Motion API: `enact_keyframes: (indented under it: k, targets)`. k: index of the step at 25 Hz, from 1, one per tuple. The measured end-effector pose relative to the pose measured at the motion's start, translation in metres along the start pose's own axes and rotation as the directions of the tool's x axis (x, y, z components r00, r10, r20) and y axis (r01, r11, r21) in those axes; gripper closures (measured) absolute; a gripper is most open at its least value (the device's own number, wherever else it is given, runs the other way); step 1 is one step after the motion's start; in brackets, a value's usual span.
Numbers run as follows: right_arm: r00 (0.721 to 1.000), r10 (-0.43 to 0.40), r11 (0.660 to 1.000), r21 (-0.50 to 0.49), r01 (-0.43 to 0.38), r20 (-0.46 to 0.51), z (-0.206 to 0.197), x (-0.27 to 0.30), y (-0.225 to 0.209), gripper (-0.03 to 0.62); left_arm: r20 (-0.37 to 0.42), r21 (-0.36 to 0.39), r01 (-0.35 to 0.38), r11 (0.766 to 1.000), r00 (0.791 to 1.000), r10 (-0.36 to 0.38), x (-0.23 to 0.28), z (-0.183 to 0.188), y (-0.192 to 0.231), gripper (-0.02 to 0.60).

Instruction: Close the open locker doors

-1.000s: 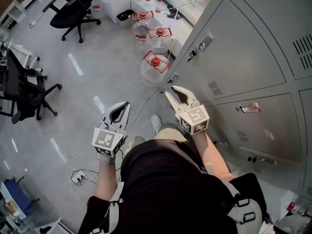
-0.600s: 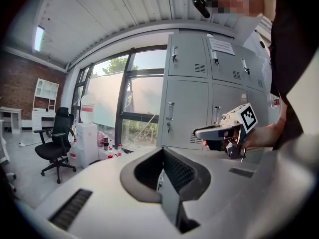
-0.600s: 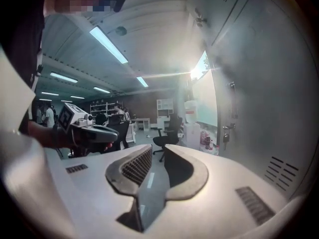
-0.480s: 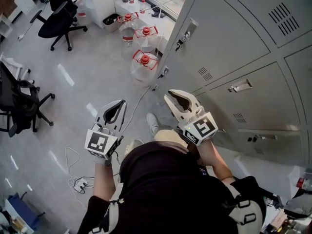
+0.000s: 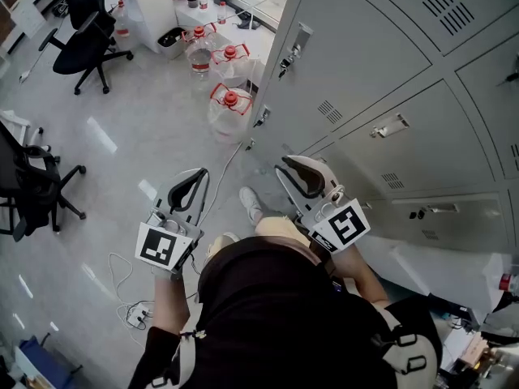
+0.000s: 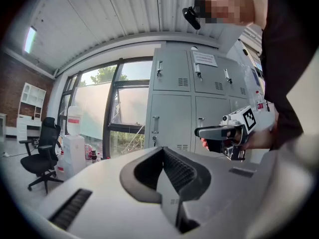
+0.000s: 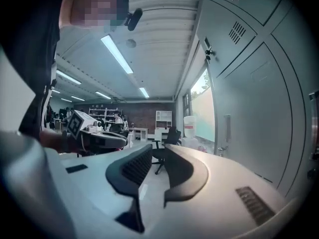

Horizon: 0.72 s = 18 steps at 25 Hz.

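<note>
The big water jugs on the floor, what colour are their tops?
Red tops on clear jugs; the head view shows them best.

Black shirt (image 5: 276, 314), white left gripper (image 5: 200, 175) and right gripper (image 5: 285, 168).

The lockers (image 5: 365, 63) are grey painted sheet metal, smooth with a dull satin finish. The floor (image 5: 122, 128) is smooth and glossy, showing bright reflections. The water jugs (image 5: 229, 112) are clear plastic. The left gripper (image 5: 199, 173) has a matt pale plastic shell and ribbed dark pads (image 6: 182, 171), possibly rubber.
</note>
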State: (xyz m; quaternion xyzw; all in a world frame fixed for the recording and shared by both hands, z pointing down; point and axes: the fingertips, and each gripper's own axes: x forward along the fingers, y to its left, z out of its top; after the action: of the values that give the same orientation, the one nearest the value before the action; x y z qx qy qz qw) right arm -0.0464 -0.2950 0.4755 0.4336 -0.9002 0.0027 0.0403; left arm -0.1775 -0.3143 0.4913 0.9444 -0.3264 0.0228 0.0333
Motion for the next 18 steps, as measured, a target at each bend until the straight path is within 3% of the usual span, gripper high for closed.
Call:
enact_keyframes:
  k: [6, 18]
  targets:
    - [1.0, 0.001, 1.0, -0.014, 0.0, 0.022, 0.002, -0.006, 0.012, 0.508, 0.017, 0.035, 0.022, 0.999, 1.0, -0.023, -0.003, 0.01, -0.009, 0.574]
    - [1.0, 0.0, 1.0, -0.015, 0.001, 0.021, -0.004, -0.011, 0.012, 0.51, 0.014, 0.028, 0.027, 0.999, 1.0, -0.027, -0.002, 0.008, -0.017, 0.574]
